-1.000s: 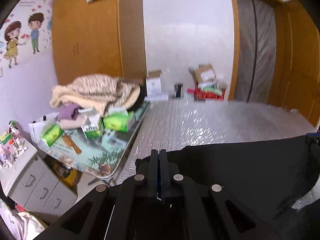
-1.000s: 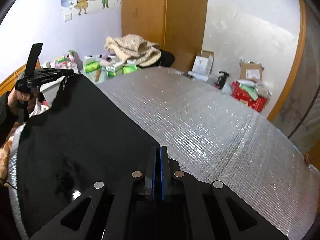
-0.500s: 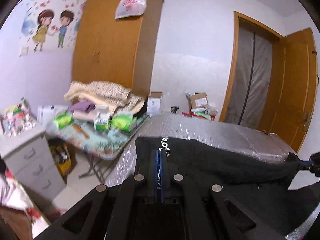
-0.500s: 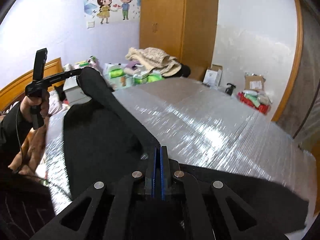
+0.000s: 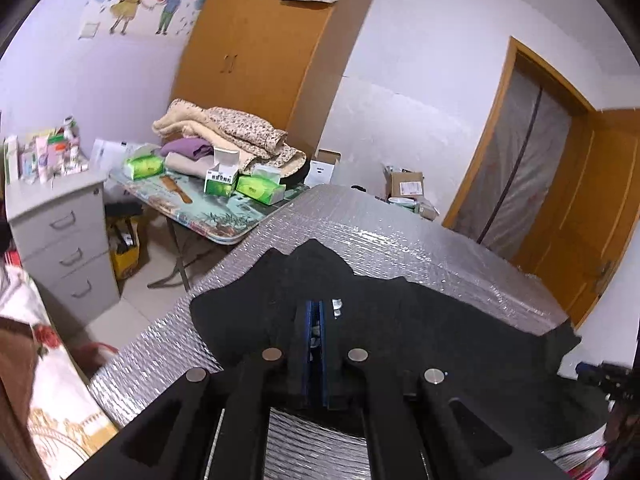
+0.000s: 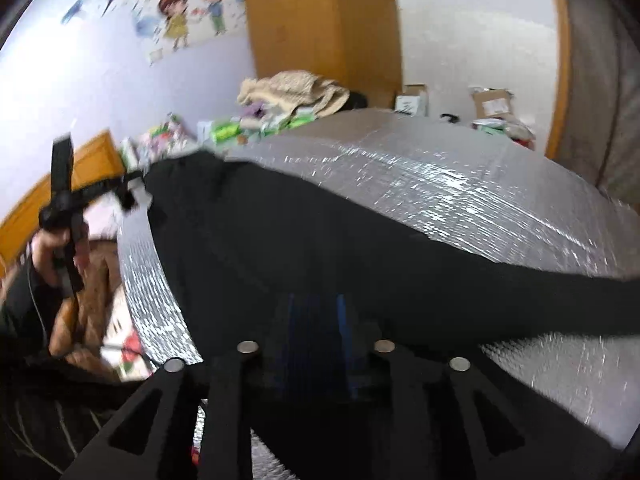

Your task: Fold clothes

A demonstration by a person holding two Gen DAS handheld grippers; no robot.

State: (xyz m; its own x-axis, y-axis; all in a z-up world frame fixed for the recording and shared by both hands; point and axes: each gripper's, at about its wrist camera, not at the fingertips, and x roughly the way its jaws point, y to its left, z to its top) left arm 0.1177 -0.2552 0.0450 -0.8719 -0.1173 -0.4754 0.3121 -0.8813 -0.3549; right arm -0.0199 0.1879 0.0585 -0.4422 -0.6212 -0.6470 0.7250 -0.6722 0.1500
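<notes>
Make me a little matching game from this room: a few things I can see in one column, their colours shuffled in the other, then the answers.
Things:
1. garment under the grippers
2. table cover
3. wardrobe
4. tissue packs on the side table

Colours:
A. silver
B. green
C. black
D. orange-brown

Pairs: 1-C, 2-A, 3-D, 4-B

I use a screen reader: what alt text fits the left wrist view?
The left gripper, jaws starting to open with cloth between them, holds a black garment on a silver quilted surface; a cluttered side table stands behind.
</notes>
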